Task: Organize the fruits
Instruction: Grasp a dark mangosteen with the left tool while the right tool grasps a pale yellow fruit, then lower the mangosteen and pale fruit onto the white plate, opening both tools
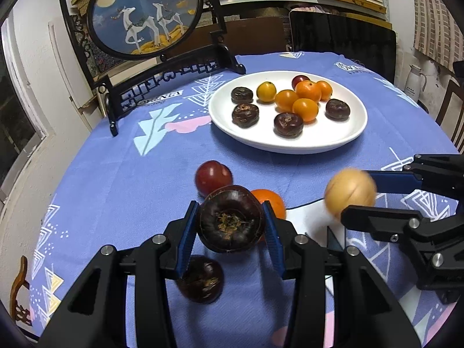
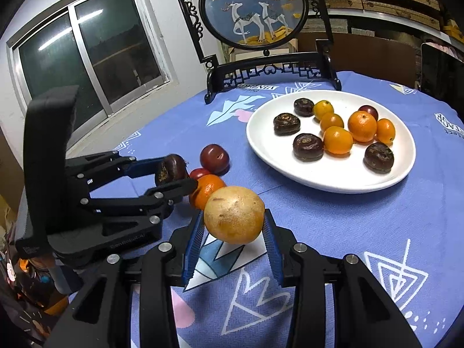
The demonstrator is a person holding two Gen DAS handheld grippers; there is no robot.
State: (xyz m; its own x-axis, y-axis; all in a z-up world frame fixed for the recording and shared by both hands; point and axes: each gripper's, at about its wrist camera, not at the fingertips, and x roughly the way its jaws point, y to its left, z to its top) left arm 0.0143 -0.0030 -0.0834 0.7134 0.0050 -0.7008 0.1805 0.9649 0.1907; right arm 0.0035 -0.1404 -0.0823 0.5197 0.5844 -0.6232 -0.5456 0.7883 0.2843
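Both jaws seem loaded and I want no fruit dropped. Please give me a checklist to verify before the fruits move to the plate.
1. Left gripper holds the dark brown round fruit between both blue pads: ok.
2. Right gripper holds the tan round fruit: ok.
3. Both fruits lifted off the blue patterned tablecloth: ok.
4. White round plate has bare space at its near side: ok.
5. Grippers apart from each other: ok.
6. Grip firmness: cannot tell.

My left gripper angles downward, its blue pads clamped on a dark water chestnut. My right gripper beside it tilts likewise, pinching a tan round fruit.
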